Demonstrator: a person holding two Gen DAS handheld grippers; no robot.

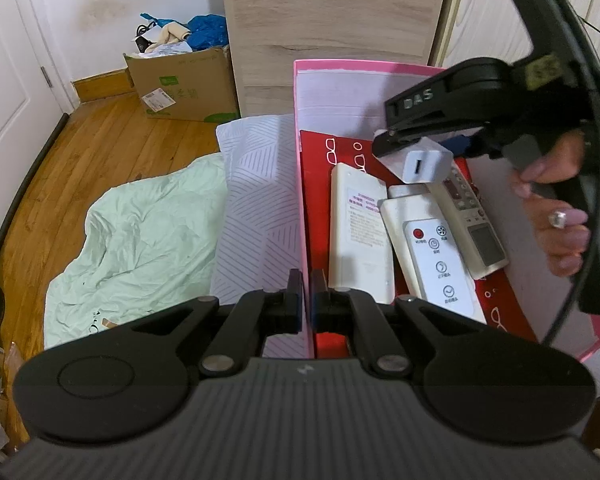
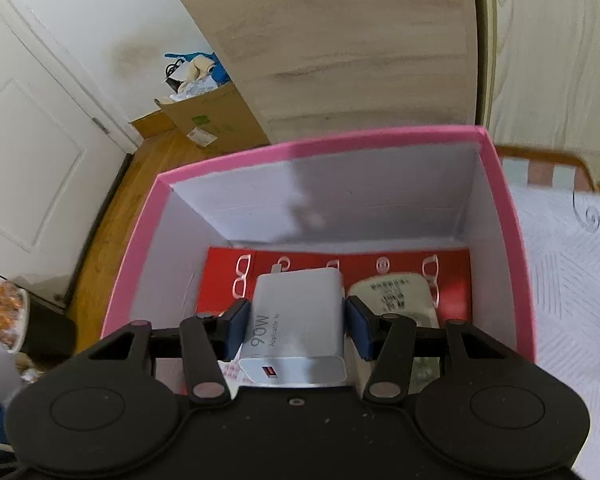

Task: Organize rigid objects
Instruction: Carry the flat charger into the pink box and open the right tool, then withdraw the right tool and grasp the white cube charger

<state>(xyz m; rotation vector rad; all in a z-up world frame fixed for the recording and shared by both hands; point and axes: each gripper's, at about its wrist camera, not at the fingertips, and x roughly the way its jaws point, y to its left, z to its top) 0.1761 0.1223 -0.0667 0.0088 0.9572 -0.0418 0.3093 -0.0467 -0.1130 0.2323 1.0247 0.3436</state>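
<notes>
A pink box [image 1: 298, 128] with white inner walls and a red patterned floor sits on the bed. My left gripper [image 1: 306, 284] is shut on its left wall near the corner closest to me. Inside lie a white remote [image 1: 358, 232] face down, a white remote with a red button [image 1: 436, 256] and a grey remote with a display [image 1: 472, 216]. My right gripper [image 2: 300, 320] is shut on a white 90W charger [image 2: 300, 332] and hangs above the pink box [image 2: 504, 220], over one remote [image 2: 396, 296]. The left wrist view shows the charger [image 1: 420, 164] in the right gripper [image 1: 400, 152].
A person's hand [image 1: 556, 216] holds the right gripper's handle. White patterned bedding [image 1: 260, 208] and a pale green sheet [image 1: 140, 232] lie left of the box. A wooden cabinet [image 1: 332, 20] stands behind it. A full cardboard box [image 1: 188, 88] sits on the wood floor by a white door [image 1: 4, 80].
</notes>
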